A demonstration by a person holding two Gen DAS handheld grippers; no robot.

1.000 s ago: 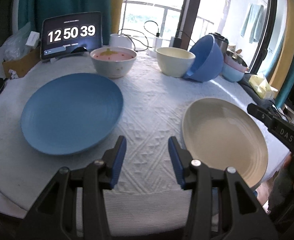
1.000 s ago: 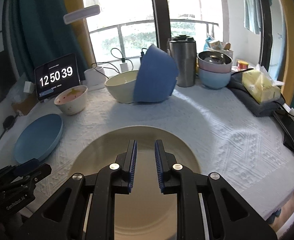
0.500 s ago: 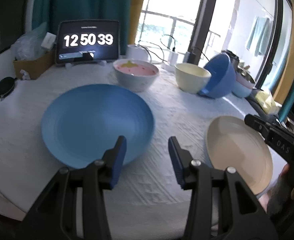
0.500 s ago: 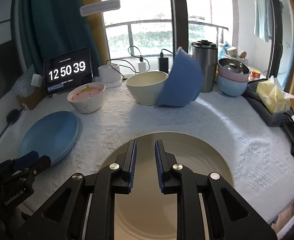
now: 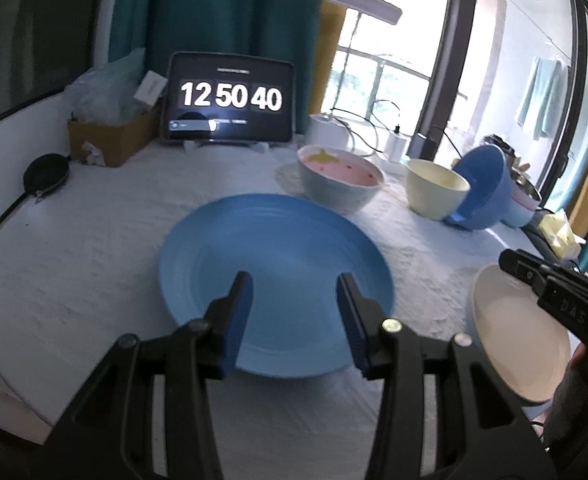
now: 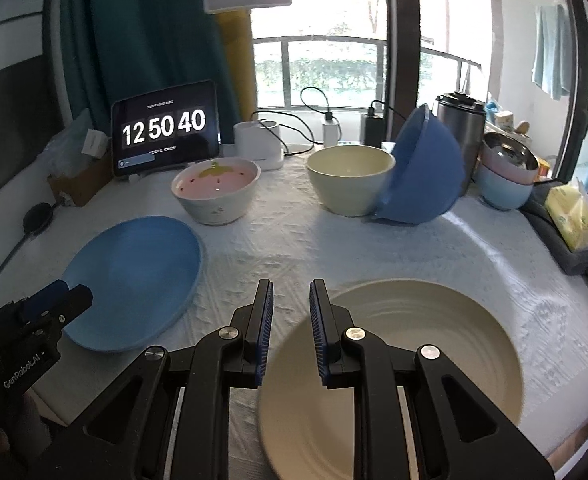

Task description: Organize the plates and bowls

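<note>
**A:** Any readable text? I get "12 50 40" in big white digits on the black tablet clock point(image 6: 165, 130) propped at the far left of the white textured tablecloth point(image 6: 294, 240).

**B:** Yep, same digits in the left wrist view. There's a line of tiny text above and below them, too small to read. The left gripper point(image 5: 295, 316) shows up in the right wrist view with "GenRobot.AI" on its black body, and the right gripper point(image 6: 291, 330) has letters like "DAS" on its side in the left view.

**A:** How are the grippers sitting?

**B:** Left one is angled down over the near part of the round blue plate point(image 5: 276, 280), jaws moderately apart, nothing between the blue pads, not touching the plate as far as I can tell. Right one also tilts down, jaws narrow with a small gap, empty, hanging over the left rim of the round cream plate point(image 6: 393, 368).

**A:** And the bowls?

**B:** All along the far side. White bowl with a pink strawberry-pattern inside point(image 6: 216, 192) just beyond the blue plate, cream bowl point(image 6: 349, 184) to its right, and a blue bowl point(image 6: 421, 172) tipped on its side leaning against the cream one. Far right there's a stack: light blue bowl point(image 6: 501, 192), pink one, steel one on top.
</note>
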